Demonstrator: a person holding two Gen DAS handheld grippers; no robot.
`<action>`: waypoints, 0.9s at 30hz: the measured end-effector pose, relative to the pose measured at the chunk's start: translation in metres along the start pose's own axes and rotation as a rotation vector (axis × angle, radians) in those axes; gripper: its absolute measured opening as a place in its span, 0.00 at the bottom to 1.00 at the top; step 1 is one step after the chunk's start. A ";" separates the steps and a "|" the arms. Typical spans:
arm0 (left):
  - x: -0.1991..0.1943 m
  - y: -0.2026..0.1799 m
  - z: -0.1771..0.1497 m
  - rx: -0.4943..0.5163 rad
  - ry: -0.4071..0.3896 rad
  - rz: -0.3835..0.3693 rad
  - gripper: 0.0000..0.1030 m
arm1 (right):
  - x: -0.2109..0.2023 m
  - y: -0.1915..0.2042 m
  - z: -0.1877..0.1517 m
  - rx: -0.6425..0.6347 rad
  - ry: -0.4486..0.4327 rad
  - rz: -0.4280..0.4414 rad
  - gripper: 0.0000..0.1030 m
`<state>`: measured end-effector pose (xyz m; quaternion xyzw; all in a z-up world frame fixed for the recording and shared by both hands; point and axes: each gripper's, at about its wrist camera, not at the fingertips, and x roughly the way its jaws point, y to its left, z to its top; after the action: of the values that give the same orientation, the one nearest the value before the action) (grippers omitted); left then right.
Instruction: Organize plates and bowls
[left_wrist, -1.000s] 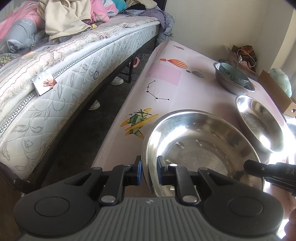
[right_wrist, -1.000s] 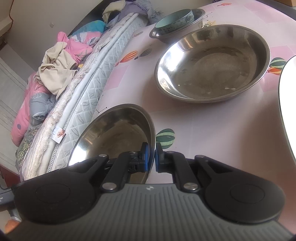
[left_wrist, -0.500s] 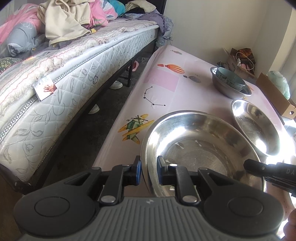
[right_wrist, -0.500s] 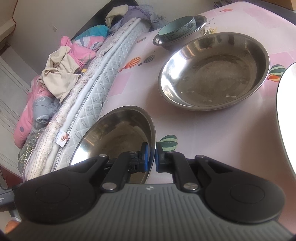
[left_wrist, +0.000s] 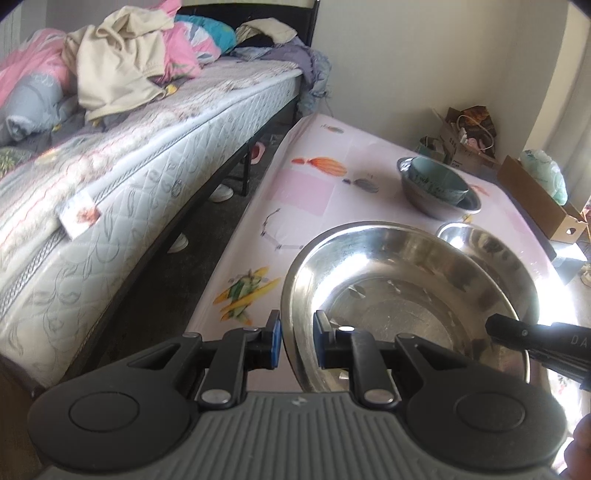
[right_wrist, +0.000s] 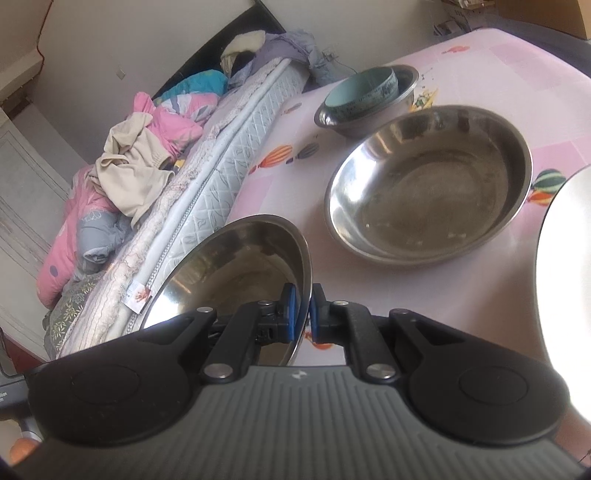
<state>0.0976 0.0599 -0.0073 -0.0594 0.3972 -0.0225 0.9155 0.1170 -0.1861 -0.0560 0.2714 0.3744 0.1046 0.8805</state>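
Bed (left_wrist: 155, 155) with piled laundry is seen at 10 o'clock beside the pink-clothed table (left_wrist: 306, 192). One steel basin (left_wrist: 402, 299) is pinched at its rim by both the left gripper (left_wrist: 297, 343) and right gripper (right_wrist: 302, 314). A second basin (right_wrist: 432, 184) is parked at 1 o'clock, with a teal bowl (right_wrist: 364, 94) nested inside a smaller steel bowl (right_wrist: 369, 122) beyond it.

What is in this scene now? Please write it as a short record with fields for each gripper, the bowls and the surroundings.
left gripper: shut on the near rim of the held steel bowl
right gripper: shut on the opposite rim of the same bowl
second steel bowl: on the pink tablecloth, ahead
small steel bowl: farther back, holds a teal ceramic bowl
white plate: right edge
bed: beside the table, clothes piled on it
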 end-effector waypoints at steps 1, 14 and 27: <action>-0.001 -0.003 0.003 0.007 -0.006 -0.004 0.17 | -0.002 0.000 0.003 0.000 -0.008 0.000 0.07; 0.018 -0.063 0.042 0.087 -0.014 -0.105 0.17 | -0.034 -0.031 0.043 0.055 -0.087 -0.041 0.08; 0.063 -0.120 0.052 0.132 0.045 -0.160 0.17 | -0.042 -0.086 0.082 0.099 -0.095 -0.119 0.08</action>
<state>0.1795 -0.0597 -0.0024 -0.0298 0.4095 -0.1228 0.9035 0.1449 -0.3062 -0.0319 0.2967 0.3524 0.0205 0.8873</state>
